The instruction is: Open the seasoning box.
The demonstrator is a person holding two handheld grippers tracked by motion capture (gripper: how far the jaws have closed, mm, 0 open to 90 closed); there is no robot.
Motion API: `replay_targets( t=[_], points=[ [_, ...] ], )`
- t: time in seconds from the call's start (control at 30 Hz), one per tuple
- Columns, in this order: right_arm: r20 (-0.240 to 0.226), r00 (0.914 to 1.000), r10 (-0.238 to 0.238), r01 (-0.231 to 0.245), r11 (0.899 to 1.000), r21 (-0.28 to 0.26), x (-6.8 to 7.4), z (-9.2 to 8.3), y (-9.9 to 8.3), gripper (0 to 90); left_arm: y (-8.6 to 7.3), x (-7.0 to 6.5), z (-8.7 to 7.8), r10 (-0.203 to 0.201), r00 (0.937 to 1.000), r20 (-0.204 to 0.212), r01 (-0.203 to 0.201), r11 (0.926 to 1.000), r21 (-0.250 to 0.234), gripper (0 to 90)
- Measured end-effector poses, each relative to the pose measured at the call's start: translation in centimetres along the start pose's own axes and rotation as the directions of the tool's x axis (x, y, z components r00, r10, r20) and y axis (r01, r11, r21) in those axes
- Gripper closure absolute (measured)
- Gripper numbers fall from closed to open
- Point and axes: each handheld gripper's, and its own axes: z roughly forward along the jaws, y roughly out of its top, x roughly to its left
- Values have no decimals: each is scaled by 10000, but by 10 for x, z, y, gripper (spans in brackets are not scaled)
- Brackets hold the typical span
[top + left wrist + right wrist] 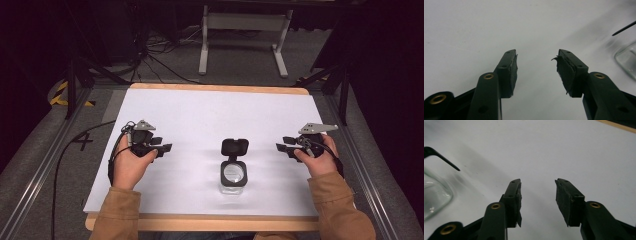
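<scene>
Mid-table, a clear glass jar [233, 176] with its black hinged lid [235, 146] flipped open looks rigid, slick, probably breakable: grasp the body walls; left gripper [161, 145] and right gripper [283, 147] gape empty, well apart from it.

The jar [233, 177] stands on the counter [200, 110] near its front edge, lid [235, 146] hinged open behind it, midway between left gripper [161, 145] and right gripper [283, 145].
</scene>
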Motion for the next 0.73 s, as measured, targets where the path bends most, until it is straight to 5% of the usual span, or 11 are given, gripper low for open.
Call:
replay_targets(
  t=[0.47,0.73],
  points=[
    [524,9972,526,-582,9920,1124,-27,31,-29,456,-13,8,32,167,9997,-202,-141,9924,1220,432],
    [485,9976,491,-526,9959,740,-25,31,-31,437,-13,3,43,526,9983,238,-557,9864,1548,397]
  ],
)
